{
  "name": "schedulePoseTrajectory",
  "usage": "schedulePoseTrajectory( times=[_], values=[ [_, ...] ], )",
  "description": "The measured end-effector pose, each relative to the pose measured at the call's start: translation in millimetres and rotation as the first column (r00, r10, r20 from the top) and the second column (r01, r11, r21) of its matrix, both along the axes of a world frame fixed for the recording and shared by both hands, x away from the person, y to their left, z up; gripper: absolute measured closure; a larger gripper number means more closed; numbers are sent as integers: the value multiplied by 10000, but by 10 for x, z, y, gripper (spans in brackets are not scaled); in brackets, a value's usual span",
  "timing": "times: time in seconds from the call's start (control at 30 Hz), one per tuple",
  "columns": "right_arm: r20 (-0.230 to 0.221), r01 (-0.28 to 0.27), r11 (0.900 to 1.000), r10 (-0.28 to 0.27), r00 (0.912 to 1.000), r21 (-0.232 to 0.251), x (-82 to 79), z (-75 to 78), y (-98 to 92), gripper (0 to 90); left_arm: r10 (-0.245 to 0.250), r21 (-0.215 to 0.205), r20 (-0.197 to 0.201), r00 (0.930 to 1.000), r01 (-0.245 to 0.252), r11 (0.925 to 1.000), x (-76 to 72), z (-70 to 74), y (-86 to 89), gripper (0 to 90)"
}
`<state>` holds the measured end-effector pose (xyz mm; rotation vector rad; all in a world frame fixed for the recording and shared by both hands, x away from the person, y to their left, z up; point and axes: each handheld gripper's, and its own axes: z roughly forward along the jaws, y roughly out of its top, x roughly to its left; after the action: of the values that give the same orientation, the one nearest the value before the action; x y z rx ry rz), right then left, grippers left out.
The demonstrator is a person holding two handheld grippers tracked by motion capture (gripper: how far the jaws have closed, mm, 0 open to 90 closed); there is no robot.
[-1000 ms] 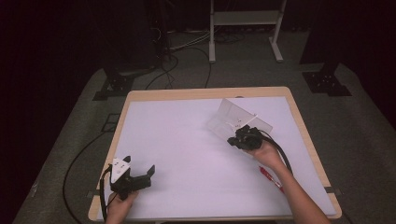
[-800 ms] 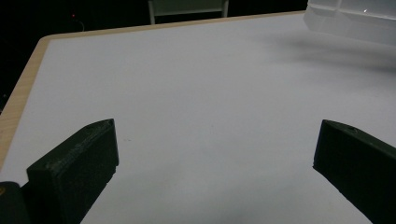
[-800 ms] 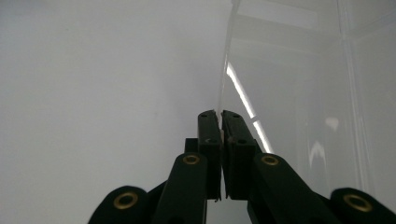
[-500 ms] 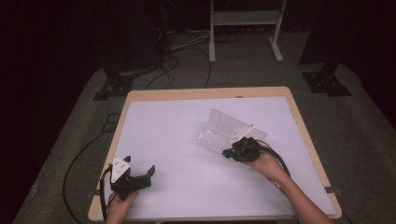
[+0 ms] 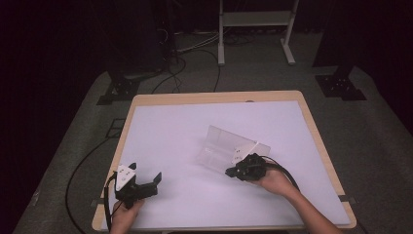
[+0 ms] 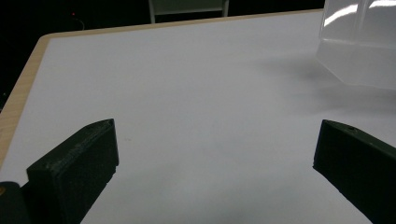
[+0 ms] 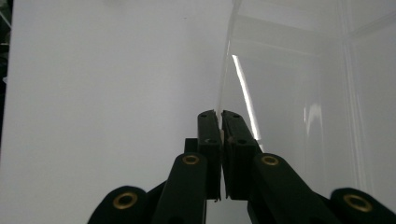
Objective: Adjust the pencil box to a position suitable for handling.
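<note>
A clear plastic box with inner dividers stands tilted near the middle of the white table. My right gripper is shut on its near wall, the thin clear edge pinched between the jaws. The same clear plastic box spreads to the right of the jaws in the right gripper view. At the table's front left my left gripper rests open, jaws wide apart with nothing between them. One corner of the clear plastic box shows at the upper right of the left gripper view.
The table has a wooden rim. Cables and a metal stand lie on the dark floor beyond it. A black cable loops from the right gripper over the table.
My right gripper has dragged the clear box leftward and toward the table's front, from the right side to near the middle. The left gripper has stayed still.
</note>
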<state>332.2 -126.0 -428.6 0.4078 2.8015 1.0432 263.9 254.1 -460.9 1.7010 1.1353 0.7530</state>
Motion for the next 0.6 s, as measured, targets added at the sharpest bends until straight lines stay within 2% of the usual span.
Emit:
schedulePoseTrajectory(
  times=[0.17,0.2,0.47,0.6],
  values=[
    [-216,-181,9998,180,9996,-41,-52,-46,28,864,-10,21,5,10000,10,10000,-1,0,-3,0],
    [-250,-369,9991,365,9990,-185,-70,-83,44,864,4,15,7,10000,-4,10000,0,0,-2,0],
    [-607,-518,9982,498,9969,-313,-102,-214,63,865,7,-2,-1,10000,-7,10000,0,0,-1,0],
    [-704,-371,9991,357,9969,-193,-109,-251,50,865,-5,19,5,10000,5,10000,0,-1,-2,0]
  ],
)
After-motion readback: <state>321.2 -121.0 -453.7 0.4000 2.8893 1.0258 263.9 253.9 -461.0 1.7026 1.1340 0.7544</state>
